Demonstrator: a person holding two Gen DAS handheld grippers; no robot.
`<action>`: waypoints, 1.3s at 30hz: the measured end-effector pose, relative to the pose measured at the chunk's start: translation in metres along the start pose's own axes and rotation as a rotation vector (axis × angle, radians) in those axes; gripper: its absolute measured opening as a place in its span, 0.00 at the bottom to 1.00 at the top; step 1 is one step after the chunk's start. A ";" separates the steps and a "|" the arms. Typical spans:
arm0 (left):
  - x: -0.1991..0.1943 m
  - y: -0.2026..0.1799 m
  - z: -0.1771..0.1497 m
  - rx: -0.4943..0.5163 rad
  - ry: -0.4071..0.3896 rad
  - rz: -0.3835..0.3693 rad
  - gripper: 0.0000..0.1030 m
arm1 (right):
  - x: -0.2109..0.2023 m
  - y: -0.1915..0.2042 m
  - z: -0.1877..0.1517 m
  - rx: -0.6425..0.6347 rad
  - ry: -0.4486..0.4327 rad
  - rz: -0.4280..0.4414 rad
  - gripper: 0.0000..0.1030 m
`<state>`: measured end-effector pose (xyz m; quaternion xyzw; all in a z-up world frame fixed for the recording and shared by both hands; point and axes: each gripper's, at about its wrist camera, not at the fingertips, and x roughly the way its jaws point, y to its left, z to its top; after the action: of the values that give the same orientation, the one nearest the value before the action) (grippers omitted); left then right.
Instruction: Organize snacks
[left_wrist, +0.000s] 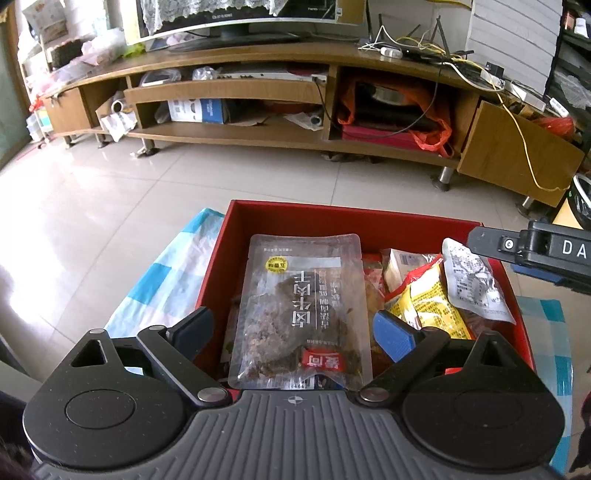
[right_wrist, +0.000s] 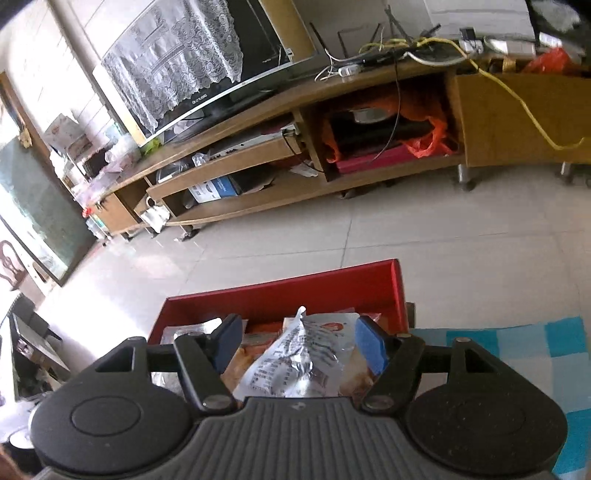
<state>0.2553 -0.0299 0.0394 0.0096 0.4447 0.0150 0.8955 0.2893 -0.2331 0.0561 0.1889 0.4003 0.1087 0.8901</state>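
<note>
Left wrist view, left to right. A blue-and-white checked cloth (left_wrist: 166, 273) lies under the red box (left_wrist: 218, 266), showing past the box's left and right walls. The left gripper (left_wrist: 295, 332) stands over the near edge of the box, jaws spread wide on either side of a clear jerky pouch (left_wrist: 299, 306); neither pad presses it. The pouch carries a round yellow sticker and large Chinese characters, seen upside down, with a red label patch at its near end. To its right, inside the box, lie a yellow packet (left_wrist: 432, 299) with dense black print and a crumpled silver packet (left_wrist: 472, 280) printed with small text. Above the box's right wall, part of the other tool shows the letters "DA".

Right wrist view. The right gripper (right_wrist: 301, 341) is likewise spread open above the box (right_wrist: 288, 291), the silver packet (right_wrist: 299, 362) lying between its blue pads (right_wrist: 369, 347) without being clamped. Orange-toned wrappers lie beneath it, print unreadable.

Beyond the box's far wall, bare tiled floor (left_wrist: 147, 177) runs to a wooden TV stand (left_wrist: 240, 133).
</note>
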 end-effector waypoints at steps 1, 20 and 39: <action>-0.002 0.000 -0.001 0.001 -0.001 0.000 0.94 | -0.003 0.003 -0.001 -0.020 -0.003 -0.019 0.66; -0.040 0.004 -0.036 0.031 -0.018 0.026 0.99 | -0.058 0.011 -0.046 -0.044 0.030 -0.107 0.72; -0.062 0.008 -0.067 0.039 -0.016 0.017 1.00 | -0.085 0.023 -0.084 -0.067 0.048 -0.131 0.76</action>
<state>0.1645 -0.0235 0.0491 0.0310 0.4377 0.0138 0.8985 0.1694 -0.2211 0.0719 0.1299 0.4292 0.0681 0.8912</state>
